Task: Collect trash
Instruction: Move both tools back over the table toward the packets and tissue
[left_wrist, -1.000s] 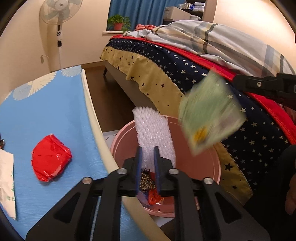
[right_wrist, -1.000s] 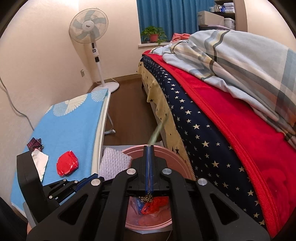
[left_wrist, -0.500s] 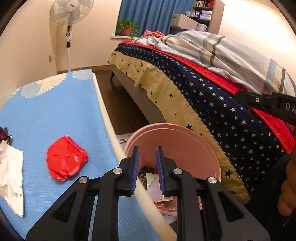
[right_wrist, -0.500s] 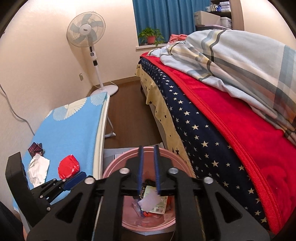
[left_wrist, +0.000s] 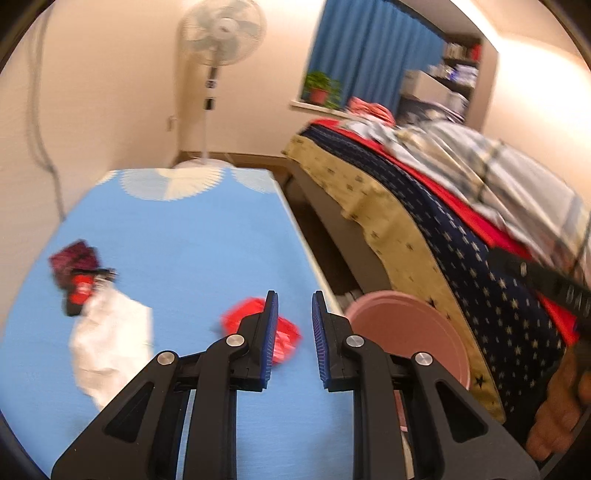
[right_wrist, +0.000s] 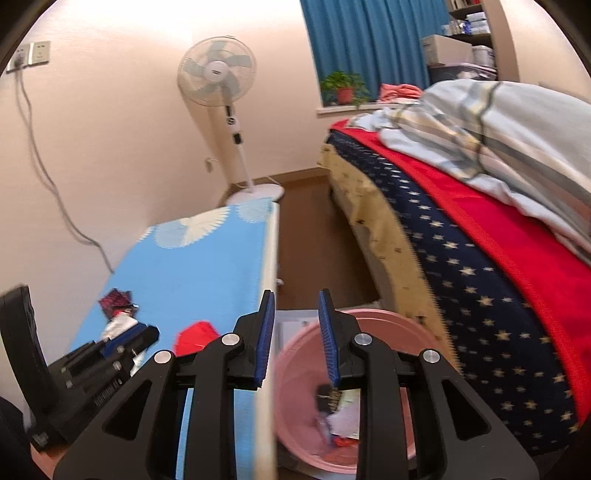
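My left gripper (left_wrist: 294, 308) is open and empty above the blue table (left_wrist: 177, 236), just right of a crumpled red wrapper (left_wrist: 284, 338). A white tissue (left_wrist: 110, 339) and a dark red wrapper (left_wrist: 75, 275) lie further left. My right gripper (right_wrist: 296, 306) is open and empty over the table's edge and the pink bin (right_wrist: 303, 384), which holds several scraps (right_wrist: 340, 413). The bin also shows in the left wrist view (left_wrist: 413, 328). The red wrapper (right_wrist: 194, 338) and the left gripper (right_wrist: 129, 341) show in the right wrist view.
A bed (right_wrist: 480, 258) with a starred cover and a striped quilt stands right of the bin. A standing fan (right_wrist: 218, 77) is by the far wall. A cable (right_wrist: 48, 177) hangs down the wall left of the table.
Both grippers have opened wider and swung left, from over the bin towards the table. The bubble wrap and green packet held a second ago now lie in the bin.
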